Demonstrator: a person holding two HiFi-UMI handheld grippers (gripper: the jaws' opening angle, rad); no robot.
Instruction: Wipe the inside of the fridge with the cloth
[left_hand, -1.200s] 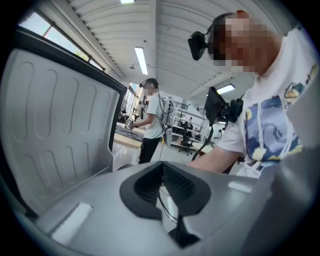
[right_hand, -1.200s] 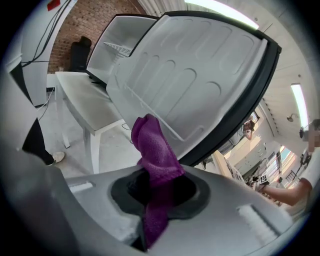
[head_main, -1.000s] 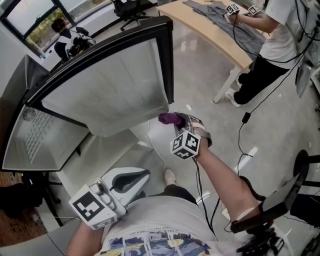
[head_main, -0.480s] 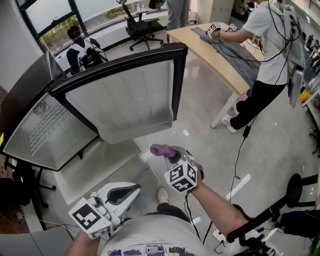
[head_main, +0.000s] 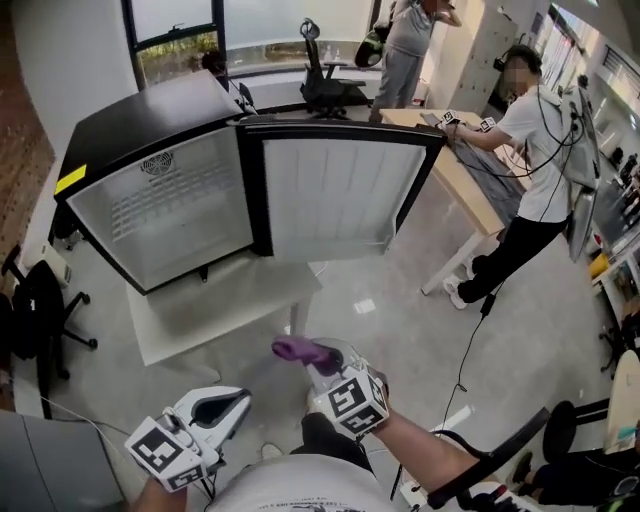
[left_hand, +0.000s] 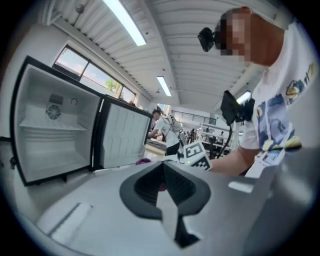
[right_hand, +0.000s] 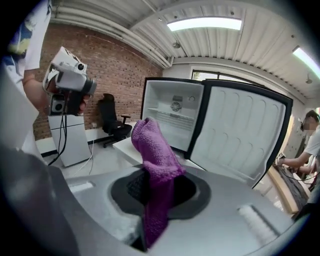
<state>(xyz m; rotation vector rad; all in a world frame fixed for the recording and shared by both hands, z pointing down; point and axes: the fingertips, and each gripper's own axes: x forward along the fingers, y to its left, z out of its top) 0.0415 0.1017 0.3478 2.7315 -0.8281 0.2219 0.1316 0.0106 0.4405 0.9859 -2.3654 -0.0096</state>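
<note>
- The left gripper (head_main: 232, 403) hangs low at the person's left side. Its jaws are pressed together with nothing between them. The fridge lies ahead of it and somewhat to its left, well apart.
- The fridge (head_main: 165, 215) stands open on a low white table (head_main: 225, 300), with its pale cavity turned toward the person. In the right gripper view the cavity sits almost straight beyond the jaws, a shade to the left. A shelf (left_hand: 50, 127) crosses it, and a round fan vent (head_main: 157, 165) shows on the back wall.
- The door (head_main: 335, 195) is swung wide and lies ahead of the right gripper, a little to its right — so it does not bar the way in.
- The right gripper (right_hand: 155, 192) is clamped narrow on the purple cloth (right_hand: 152, 145). The jaws pinch the lower part, and the rest stands out past them as a bunched roll. Its long axis runs along the jaws and points toward the fridge.
- The wiping does not look begun, since cloth and cavity are well apart. The coming move turns on one line — from the cloth's free end forward and slightly left into the open cavity. The right gripper has the cloth and seems the nearer of the two, so the reach probably falls to it. The door edge on its right is the thing to clear.
</note>
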